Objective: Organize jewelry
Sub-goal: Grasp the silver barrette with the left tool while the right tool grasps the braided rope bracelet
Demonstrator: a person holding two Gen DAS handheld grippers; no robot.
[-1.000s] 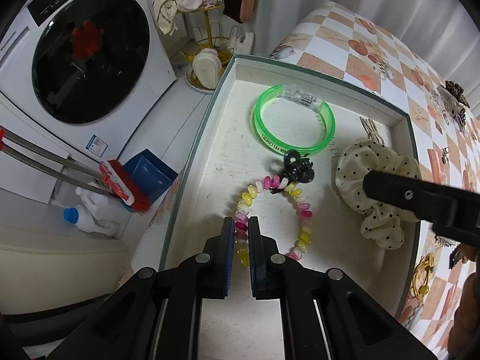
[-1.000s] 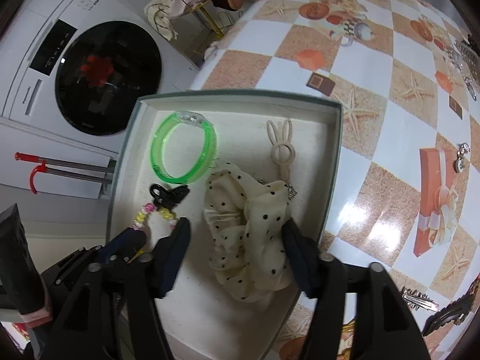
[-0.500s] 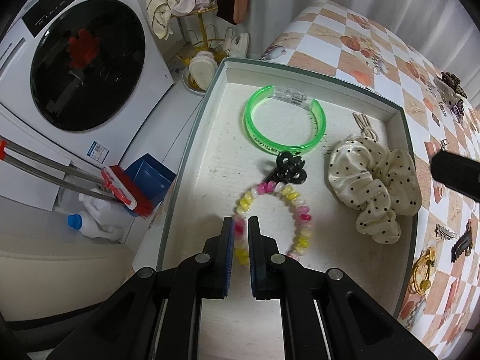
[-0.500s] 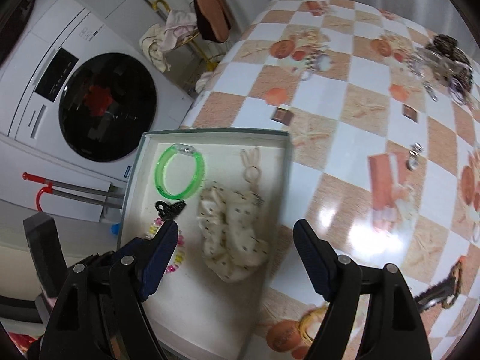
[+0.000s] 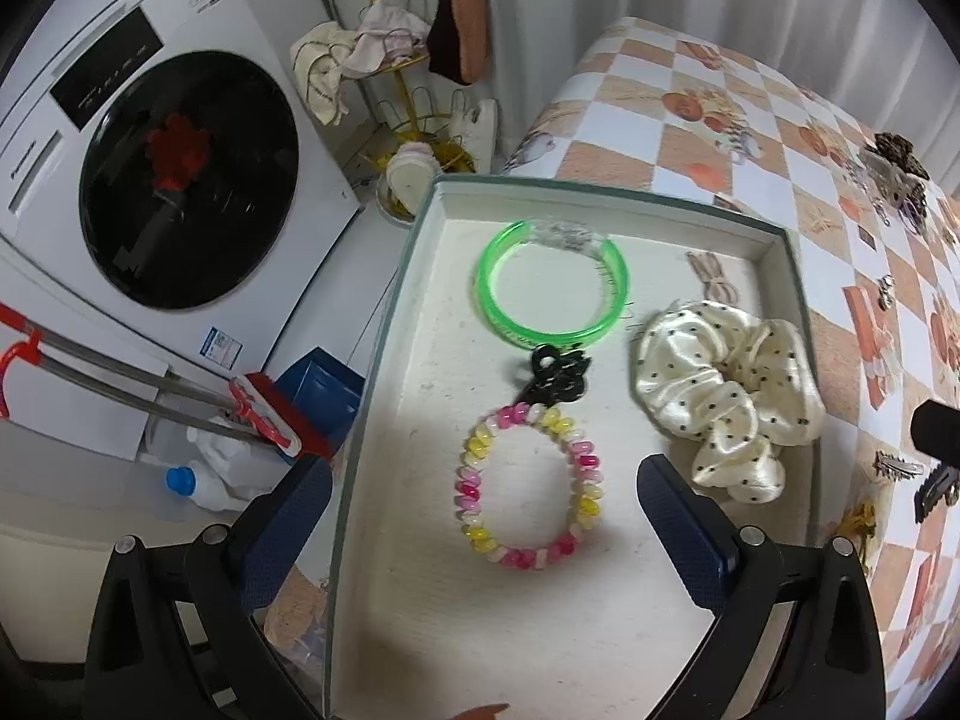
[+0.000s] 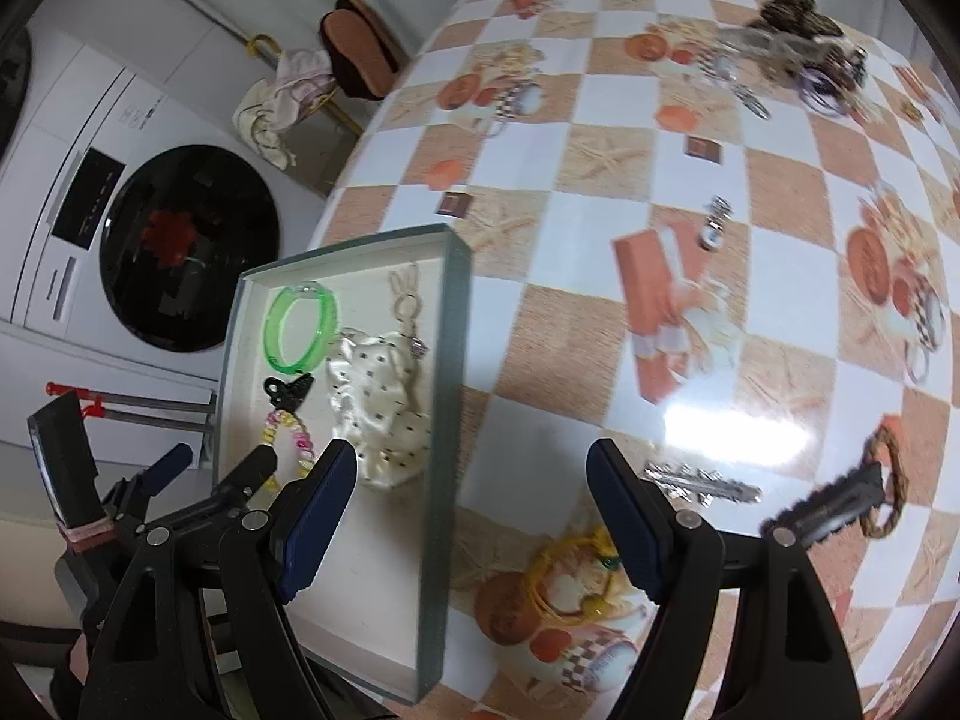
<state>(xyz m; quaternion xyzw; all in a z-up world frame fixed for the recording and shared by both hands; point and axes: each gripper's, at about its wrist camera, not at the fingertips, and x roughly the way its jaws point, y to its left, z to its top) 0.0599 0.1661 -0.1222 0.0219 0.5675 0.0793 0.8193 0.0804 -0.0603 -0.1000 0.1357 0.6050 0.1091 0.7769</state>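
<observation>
The bead bracelet (image 5: pixel 528 489) lies flat in the tray (image 5: pixel 606 195), below a black clip (image 5: pixel 555 375) and green bangle (image 5: pixel 552 285), beside a scrunchie (image 5: pixel 723 387). The left tool (image 5: pixel 480 516) is opening, released above the bracelet; the right tool (image 6: pixel 471 510) hangs released and empty over the tabletop (image 6: pixel 600 228).

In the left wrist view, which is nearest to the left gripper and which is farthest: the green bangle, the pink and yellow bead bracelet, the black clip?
From the left gripper:
1. Bead bracelet, lying in the tray between the opening fingers, not touched.
2. Black clip, at the bracelet's far end, mid-tray.
3. Green bangle, beyond the clip, near the tray's far wall.
</observation>
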